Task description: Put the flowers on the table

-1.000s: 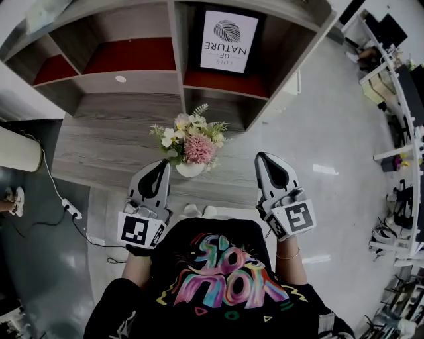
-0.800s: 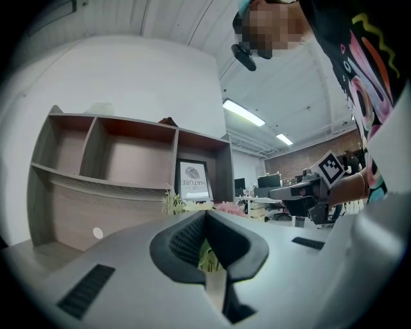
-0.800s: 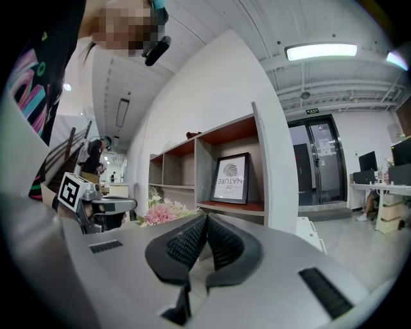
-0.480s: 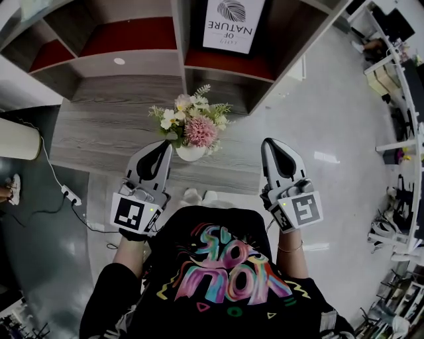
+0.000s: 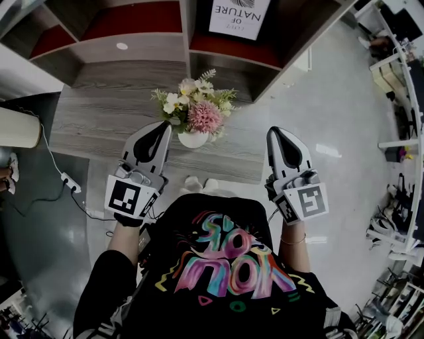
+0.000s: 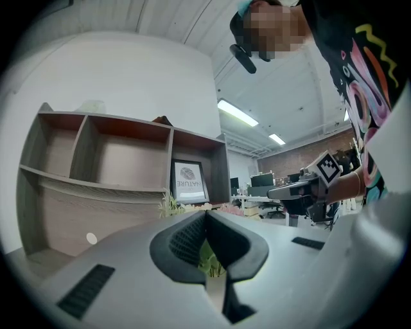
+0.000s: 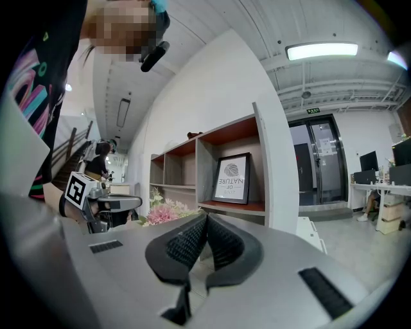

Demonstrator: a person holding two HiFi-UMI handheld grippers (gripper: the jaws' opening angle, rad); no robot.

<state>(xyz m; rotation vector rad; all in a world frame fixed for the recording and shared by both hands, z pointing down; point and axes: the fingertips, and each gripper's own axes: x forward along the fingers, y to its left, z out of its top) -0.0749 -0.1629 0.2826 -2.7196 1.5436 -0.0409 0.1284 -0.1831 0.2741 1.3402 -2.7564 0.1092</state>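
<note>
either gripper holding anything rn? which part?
Nothing held. Left gripper and right gripper are both shut and empty; the pink-and-white flower bouquet stands between them, untouched, on the grey wooden table.

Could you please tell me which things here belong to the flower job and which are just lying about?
Job: flowers in their white vase, standing on the wooden table; left gripper and right gripper, both shut and empty.
Lying about: framed print in the shelf unit; power strip.
</note>
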